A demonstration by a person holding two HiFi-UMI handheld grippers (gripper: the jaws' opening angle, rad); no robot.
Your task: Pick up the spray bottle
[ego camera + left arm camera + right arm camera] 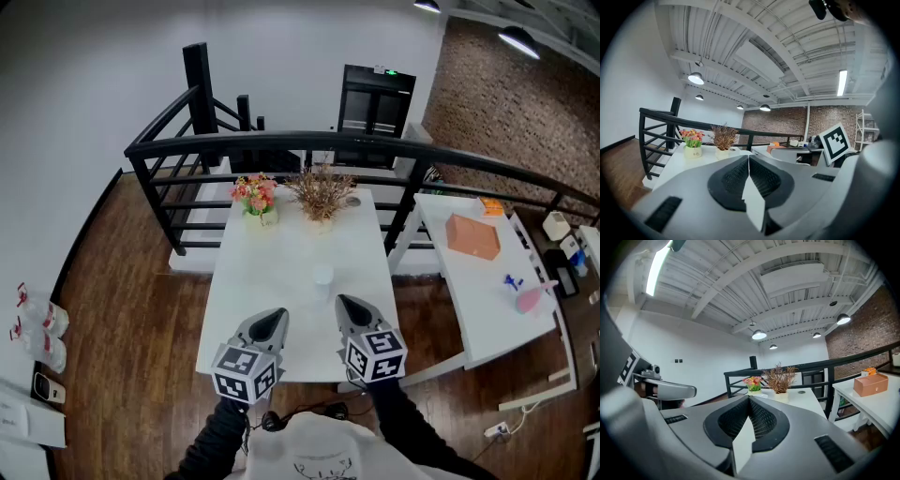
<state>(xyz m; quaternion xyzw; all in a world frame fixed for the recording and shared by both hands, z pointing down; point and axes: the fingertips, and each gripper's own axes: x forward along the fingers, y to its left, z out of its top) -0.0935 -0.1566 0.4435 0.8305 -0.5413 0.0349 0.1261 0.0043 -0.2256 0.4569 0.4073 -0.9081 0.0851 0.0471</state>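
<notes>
Left gripper [273, 320]: my jaws clenched, empty. Right gripper [350, 306]: clenched, empty. Flowers [255, 195] at eleven o'clock on table [277, 267].

white table [281, 272], centre, standing on dark wooden floor [122, 309].
at its far edge: pot of pink and orange flowers [255, 197], left; pot of dried brown plant [322, 195] just beside it, right.
black railing [281, 145], behind the table, running on to the right.
second white table [487, 323], right, bearing an orange-brown box [472, 236] on its far part; a small blue item [512, 280] and a pink item [532, 298] nearer, kind not clear.
brick wall [506, 103], far right.
dark door [375, 101], far centre.
clear bottles [45, 321], left edge.
pendant lamps [695, 78], under a white ceiling.
</notes>
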